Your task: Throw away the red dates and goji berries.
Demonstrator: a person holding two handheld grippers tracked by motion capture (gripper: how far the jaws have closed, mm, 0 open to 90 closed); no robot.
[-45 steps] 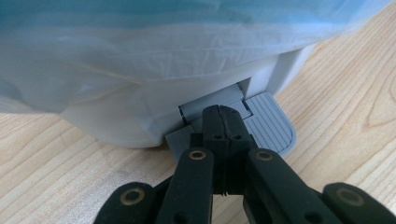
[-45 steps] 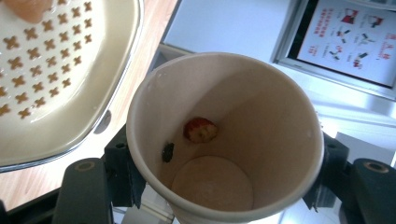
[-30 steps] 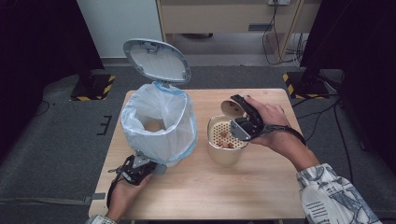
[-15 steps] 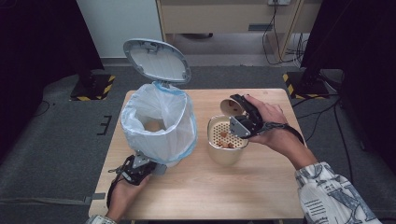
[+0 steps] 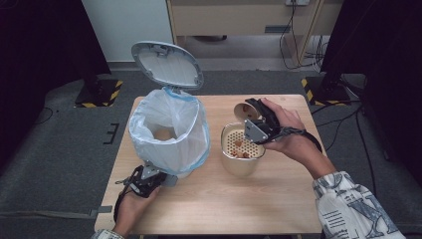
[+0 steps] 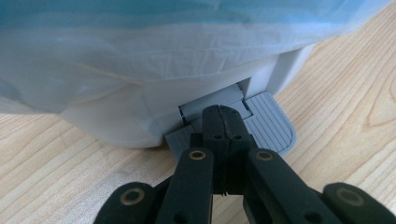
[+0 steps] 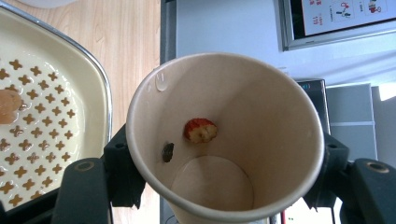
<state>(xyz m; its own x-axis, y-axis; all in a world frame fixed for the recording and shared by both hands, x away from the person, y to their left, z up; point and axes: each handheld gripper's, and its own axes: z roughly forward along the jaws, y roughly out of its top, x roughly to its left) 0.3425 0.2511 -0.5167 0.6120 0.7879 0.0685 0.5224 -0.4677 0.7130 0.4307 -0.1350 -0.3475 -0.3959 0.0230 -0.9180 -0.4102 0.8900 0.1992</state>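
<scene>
Paper cup (image 7: 224,140), tipped on its side with its mouth toward the camera, sits clamped in the right tool (image 5: 259,122) just above the perforated strainer bowl (image 5: 242,149); a red scrap clings inside. Left of it, the bin's pedal (image 6: 266,128) lies under the closed left tool (image 6: 223,122), lid (image 5: 166,64) up.

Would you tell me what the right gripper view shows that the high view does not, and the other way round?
Right gripper view: inside the paper cup, a red food scrap and a dark speck cling to the wall. High view: the left gripper at the pedal of the lined bin, lid up. Both: the right gripper clamping the cup beside the perforated strainer on the table.
</scene>
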